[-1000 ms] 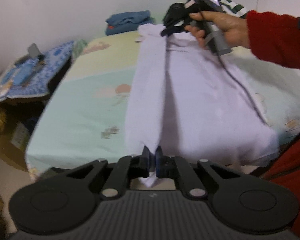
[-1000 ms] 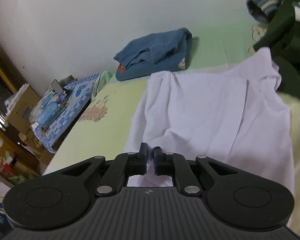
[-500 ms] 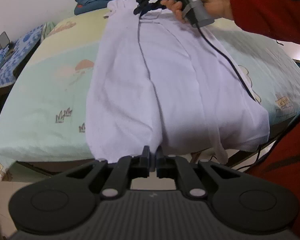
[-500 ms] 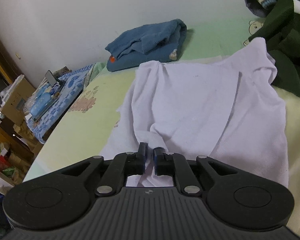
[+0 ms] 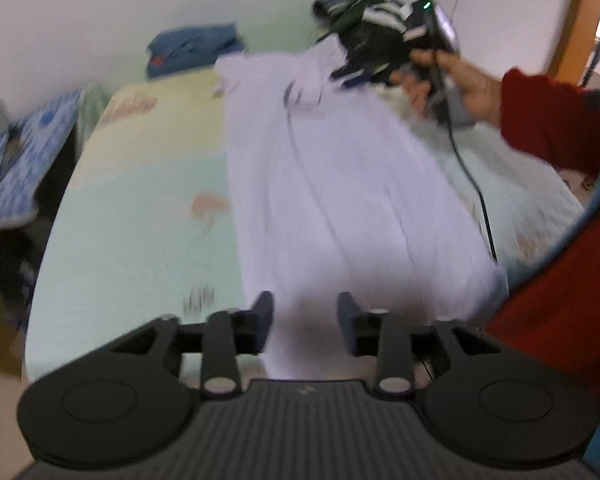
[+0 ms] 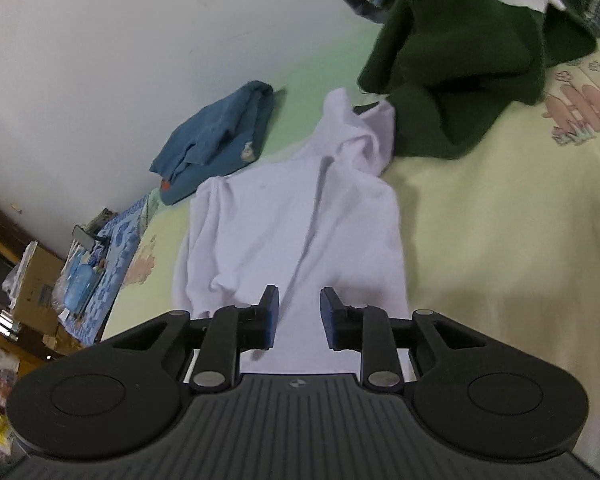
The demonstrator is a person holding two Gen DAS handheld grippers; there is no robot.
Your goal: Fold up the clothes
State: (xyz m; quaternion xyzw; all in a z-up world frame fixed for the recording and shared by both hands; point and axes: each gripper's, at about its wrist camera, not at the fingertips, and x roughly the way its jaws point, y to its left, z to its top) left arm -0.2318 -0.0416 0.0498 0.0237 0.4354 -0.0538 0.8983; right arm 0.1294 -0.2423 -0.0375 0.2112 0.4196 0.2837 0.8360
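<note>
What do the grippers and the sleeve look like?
Both grippers, left gripper and right gripper, are matte black with a ribbed body, round side discs, silver pivot pins and blue finger pads. The right one has a green light and a black cable. The sleeve is red.

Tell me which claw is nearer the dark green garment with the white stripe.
Right. The right claw is at the collar end of the pale lilac shirt, beside the dark green garment. The left claw is at the shirt's hem by the bed's near edge, jaws apart.
</note>
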